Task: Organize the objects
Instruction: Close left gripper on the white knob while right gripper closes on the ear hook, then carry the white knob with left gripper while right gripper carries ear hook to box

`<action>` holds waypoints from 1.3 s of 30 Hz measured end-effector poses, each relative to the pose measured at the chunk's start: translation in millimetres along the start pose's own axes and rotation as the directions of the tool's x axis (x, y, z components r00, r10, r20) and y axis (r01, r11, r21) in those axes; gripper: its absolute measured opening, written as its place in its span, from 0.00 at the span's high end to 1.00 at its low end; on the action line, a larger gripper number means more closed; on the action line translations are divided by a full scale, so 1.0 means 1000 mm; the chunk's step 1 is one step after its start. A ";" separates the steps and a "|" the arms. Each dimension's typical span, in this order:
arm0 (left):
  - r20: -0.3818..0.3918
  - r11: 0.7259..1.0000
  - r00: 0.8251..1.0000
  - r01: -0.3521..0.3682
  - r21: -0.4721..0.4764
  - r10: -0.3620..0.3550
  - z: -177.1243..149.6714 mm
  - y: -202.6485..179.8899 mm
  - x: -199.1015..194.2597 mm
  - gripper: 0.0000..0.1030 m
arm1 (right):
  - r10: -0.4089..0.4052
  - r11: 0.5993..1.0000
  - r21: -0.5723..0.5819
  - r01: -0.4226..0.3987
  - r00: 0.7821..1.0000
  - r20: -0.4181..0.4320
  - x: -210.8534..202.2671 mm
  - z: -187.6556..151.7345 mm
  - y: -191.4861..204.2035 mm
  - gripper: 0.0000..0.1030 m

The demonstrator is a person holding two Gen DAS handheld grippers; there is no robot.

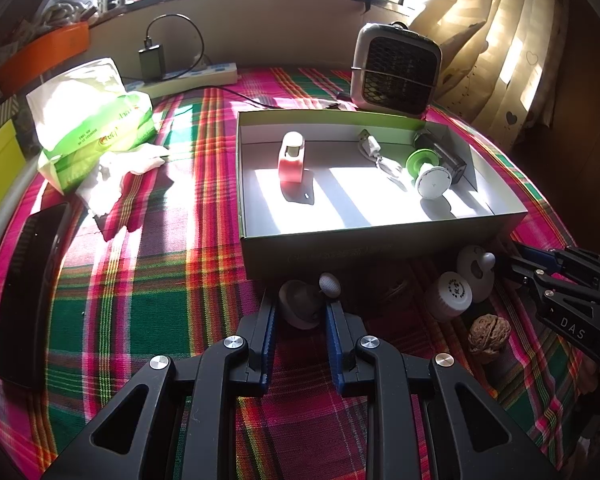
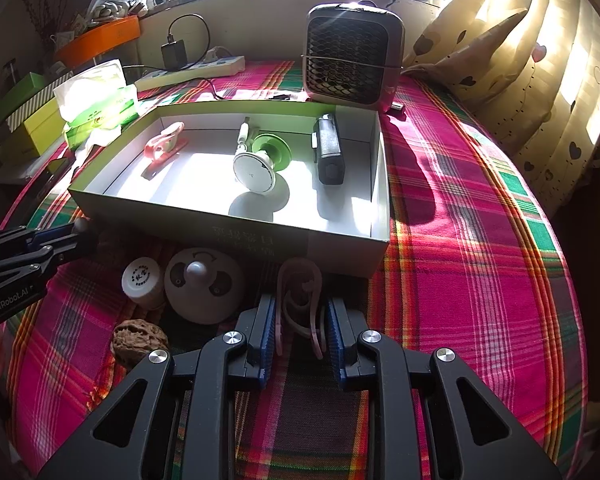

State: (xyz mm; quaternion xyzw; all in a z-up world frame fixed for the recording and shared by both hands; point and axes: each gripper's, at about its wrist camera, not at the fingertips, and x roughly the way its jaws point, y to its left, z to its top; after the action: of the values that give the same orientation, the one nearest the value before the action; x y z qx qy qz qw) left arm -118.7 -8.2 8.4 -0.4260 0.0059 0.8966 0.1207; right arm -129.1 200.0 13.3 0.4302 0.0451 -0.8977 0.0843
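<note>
My left gripper (image 1: 301,307) is shut on a small grey rounded object (image 1: 298,306) with a white dimpled knob, lying just before the box. My right gripper (image 2: 300,314) is shut on a pink looped strap (image 2: 296,280) on the plaid cloth. The open shallow box (image 1: 380,242) holds a pink and white clip (image 1: 291,156), a white cable (image 1: 370,146), a green and white suction mount (image 1: 424,170) and a black device (image 2: 328,148). Between the grippers lie a white capped jar (image 2: 142,280), a round white panda-faced piece (image 2: 204,284) and a walnut (image 2: 140,340).
A small fan heater (image 2: 352,52) stands behind the box. A green tissue pack (image 1: 96,120) and crumpled tissue lie at the left, with a power strip (image 1: 192,76) behind. A black flat device (image 1: 32,292) lies at the cloth's left edge. Curtains hang at the right.
</note>
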 end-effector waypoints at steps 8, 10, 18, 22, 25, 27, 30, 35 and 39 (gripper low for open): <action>0.003 1.000 1.000 0.003 0.005 -0.003 0.000 -0.003 -0.002 0.81 | 0.001 1.000 0.008 -0.001 1.000 0.003 -0.001 0.000 -0.001 0.77; 0.010 1.000 1.000 -0.001 0.009 0.000 0.000 -0.004 -0.004 0.81 | 0.000 1.000 0.013 -0.001 1.000 0.009 -0.003 -0.001 -0.003 0.77; 0.029 1.000 1.000 -0.005 0.019 0.005 0.001 -0.006 -0.012 0.81 | 0.009 1.000 0.024 -0.010 1.000 0.021 -0.007 -0.002 -0.003 0.77; 0.036 1.000 0.999 -0.004 0.023 0.004 0.002 -0.008 -0.016 0.81 | 0.013 1.000 0.020 -0.014 0.999 0.032 -0.012 0.000 -0.002 0.77; 0.045 1.000 0.999 -0.005 0.028 0.004 0.004 -0.010 -0.020 0.81 | 0.015 1.000 0.021 -0.016 0.999 0.043 -0.016 0.001 -0.002 0.77; 0.049 1.000 0.999 -0.002 0.031 0.000 0.005 -0.010 -0.022 0.81 | 0.019 1.000 0.020 -0.020 0.999 0.048 -0.018 0.002 -0.001 0.77; 0.051 0.999 0.999 -0.002 0.034 0.001 0.006 -0.012 -0.024 0.81 | 0.023 1.000 0.019 -0.024 0.998 0.054 -0.021 0.003 0.000 0.77; 0.058 0.999 0.998 -0.004 0.037 0.002 0.009 -0.013 -0.026 0.81 | 0.030 0.999 0.017 -0.031 0.997 0.067 -0.026 0.005 -0.001 0.77; 0.063 0.999 0.998 -0.006 0.039 0.003 0.012 -0.014 -0.028 0.81 | 0.033 0.999 0.018 -0.034 0.997 0.076 -0.029 0.007 -0.001 0.77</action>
State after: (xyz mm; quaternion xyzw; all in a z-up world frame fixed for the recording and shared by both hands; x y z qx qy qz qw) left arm -107.2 1.2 39.0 -0.3950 0.0207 0.9096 0.1272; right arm -116.7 203.4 40.3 0.3972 0.0259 -0.9122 0.0968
